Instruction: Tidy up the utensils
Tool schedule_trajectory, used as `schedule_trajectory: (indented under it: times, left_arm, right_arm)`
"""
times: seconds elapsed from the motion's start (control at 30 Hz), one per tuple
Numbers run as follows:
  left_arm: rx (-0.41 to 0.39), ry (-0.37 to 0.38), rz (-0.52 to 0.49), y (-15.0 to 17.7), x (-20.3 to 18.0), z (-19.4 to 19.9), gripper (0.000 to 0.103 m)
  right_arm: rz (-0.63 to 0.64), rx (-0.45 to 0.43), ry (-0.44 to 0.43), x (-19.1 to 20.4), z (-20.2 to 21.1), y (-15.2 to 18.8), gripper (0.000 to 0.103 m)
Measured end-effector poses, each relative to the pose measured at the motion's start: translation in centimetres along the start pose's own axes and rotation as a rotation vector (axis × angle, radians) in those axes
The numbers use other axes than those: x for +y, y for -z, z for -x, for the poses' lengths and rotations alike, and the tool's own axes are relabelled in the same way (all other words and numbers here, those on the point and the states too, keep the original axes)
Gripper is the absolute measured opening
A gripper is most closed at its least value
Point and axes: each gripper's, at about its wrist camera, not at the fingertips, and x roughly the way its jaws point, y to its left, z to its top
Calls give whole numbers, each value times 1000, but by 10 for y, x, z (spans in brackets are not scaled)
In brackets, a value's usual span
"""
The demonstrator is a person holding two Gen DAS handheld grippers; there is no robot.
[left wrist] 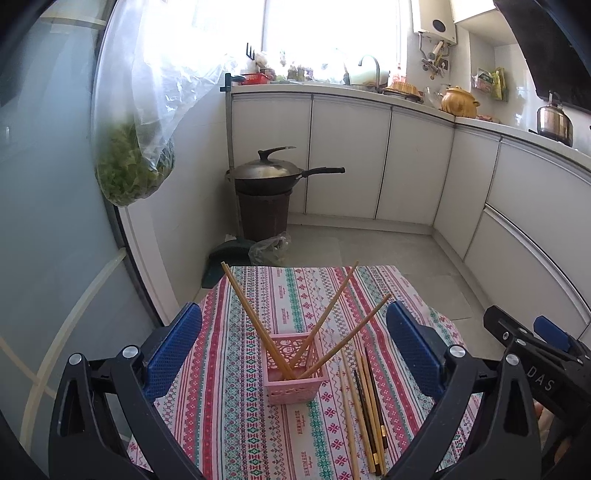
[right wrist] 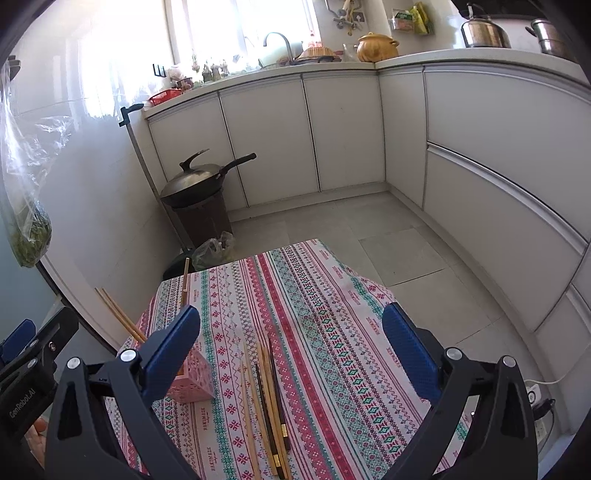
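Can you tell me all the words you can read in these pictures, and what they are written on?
"DAS" on the black body of the right hand-held gripper, seen from the left wrist.
"GenRobot.AI" on the black body of the left hand-held gripper, seen from the right wrist.
"HANDMADE" printed again and again on the striped tablecloth; the smaller line under it is too small to read.
Packets on the wall rack: too blurred to read.

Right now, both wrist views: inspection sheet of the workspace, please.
Surface: striped tablecloth covers the table, flat.
Job's things: pink basket holds four wooden chopsticks leaning apart; loose chopsticks lie bunched beside it.
Clutter: nothing seen on the cloth.
Grippers: left gripper open, basket between its fingers, untouched; right gripper open, empty, over the loose chopsticks.
Cables: white cord and plug on the floor at right.
Surroundings: lidded wok on a brown bin, hanging bag of greens, white cabinets.
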Motion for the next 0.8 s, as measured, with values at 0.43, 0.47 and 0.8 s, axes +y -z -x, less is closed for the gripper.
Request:
schedule_trajectory:
  times: [0.43, 0.47, 0.8]
  left_arm:
    - [292, 220, 4, 25, -20, -25, 96]
    - [333, 247, -3, 32, -26, -28, 96]
    - [693, 260, 75, 126, -51, -76, 96]
  right_arm:
    - [-306, 174, 6, -105, -3, 25, 96]
    - [-349, 189, 4, -117, -4, 27, 96]
    - [-643, 280, -105, -184, -12, 35, 96]
